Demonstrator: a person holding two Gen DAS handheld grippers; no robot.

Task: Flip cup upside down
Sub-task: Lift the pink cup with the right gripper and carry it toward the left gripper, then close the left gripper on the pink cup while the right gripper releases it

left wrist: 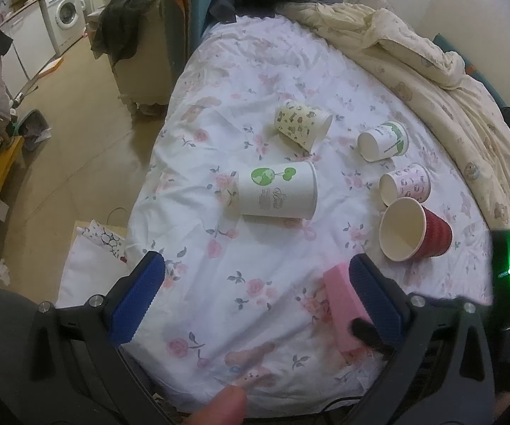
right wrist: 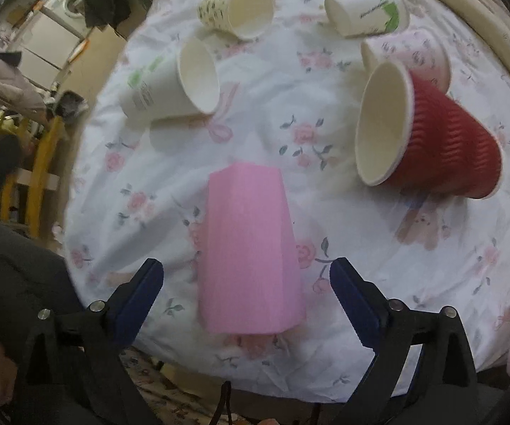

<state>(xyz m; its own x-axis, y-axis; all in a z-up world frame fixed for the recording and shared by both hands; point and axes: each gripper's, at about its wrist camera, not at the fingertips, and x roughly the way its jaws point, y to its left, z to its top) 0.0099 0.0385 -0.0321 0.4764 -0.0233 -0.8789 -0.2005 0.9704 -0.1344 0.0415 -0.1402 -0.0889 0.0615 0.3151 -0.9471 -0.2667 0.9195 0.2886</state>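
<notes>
A pink ribbed cup (right wrist: 249, 248) stands upside down on the floral bedsheet, between the open fingers of my right gripper (right wrist: 246, 283), which do not touch it. In the left wrist view the pink cup (left wrist: 341, 304) shows partly behind the right finger of my left gripper (left wrist: 255, 279), which is open and empty. A red ribbed cup (right wrist: 432, 134) lies on its side to the right, mouth toward me; it also shows in the left wrist view (left wrist: 414, 230).
Several paper cups lie on their sides on the bed: a white one with a green logo (left wrist: 278, 194), a yellow patterned one (left wrist: 302, 125), a white-green one (left wrist: 384, 140), a pink patterned one (left wrist: 405, 184). A cream quilt (left wrist: 414, 46) lies at the far right. The bed edge (left wrist: 141, 184) drops to the floor on the left.
</notes>
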